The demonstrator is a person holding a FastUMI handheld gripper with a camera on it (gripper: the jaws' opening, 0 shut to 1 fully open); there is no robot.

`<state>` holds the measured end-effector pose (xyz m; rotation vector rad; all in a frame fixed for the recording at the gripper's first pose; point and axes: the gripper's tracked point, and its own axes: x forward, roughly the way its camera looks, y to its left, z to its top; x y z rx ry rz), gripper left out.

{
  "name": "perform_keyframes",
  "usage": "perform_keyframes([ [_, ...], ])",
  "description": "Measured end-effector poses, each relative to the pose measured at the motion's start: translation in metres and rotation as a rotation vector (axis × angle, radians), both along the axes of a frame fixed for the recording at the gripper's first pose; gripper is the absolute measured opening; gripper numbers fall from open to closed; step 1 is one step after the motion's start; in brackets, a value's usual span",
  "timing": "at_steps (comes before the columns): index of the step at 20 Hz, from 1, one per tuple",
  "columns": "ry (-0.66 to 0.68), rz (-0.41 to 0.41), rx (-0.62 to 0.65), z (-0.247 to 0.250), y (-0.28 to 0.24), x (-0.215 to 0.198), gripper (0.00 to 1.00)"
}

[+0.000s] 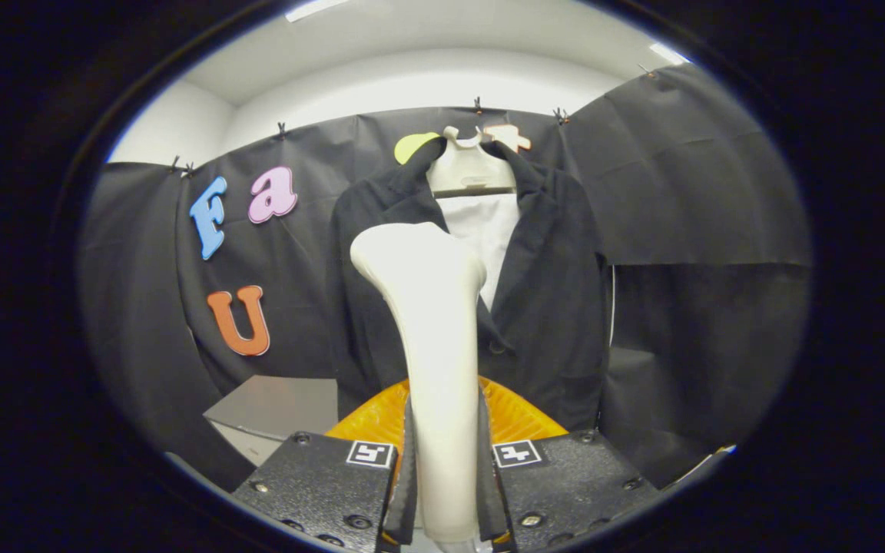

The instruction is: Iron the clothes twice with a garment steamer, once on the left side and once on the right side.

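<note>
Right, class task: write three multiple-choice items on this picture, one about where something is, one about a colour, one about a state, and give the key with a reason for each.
1. Where is the steamer relative to the gripper?
A. Between its fingers
B. Lying on the grey surface to the side
C. Hung on the hanger

2. What colour is the jacket on the hanger?
A. Red
B. Black
C. Yellow

3. How is the jacket's front?
A. Buttoned to the collar
B. Open at the chest over a white lining
C. Folded flat on a table

Key: 1 A, its pale handle stands up between the two fingers, both pressing on it. 2 B, the cloth is dark throughout. 3 B, the lapels part below the hanger and white shows between them.
</note>
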<state>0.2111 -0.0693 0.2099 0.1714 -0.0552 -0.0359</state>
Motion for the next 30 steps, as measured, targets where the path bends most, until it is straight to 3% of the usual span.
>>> perform_keyframes([
  [5, -0.008, 0.003, -0.030, 0.012, 0.009, 0.035, 0.34],
  [13, 0.066, -0.027, -0.060, -0.016, 0.007, 0.064, 0.34],
  [30, 0.186, -0.034, -0.124, -0.104, 0.009, 0.066, 0.34],
])
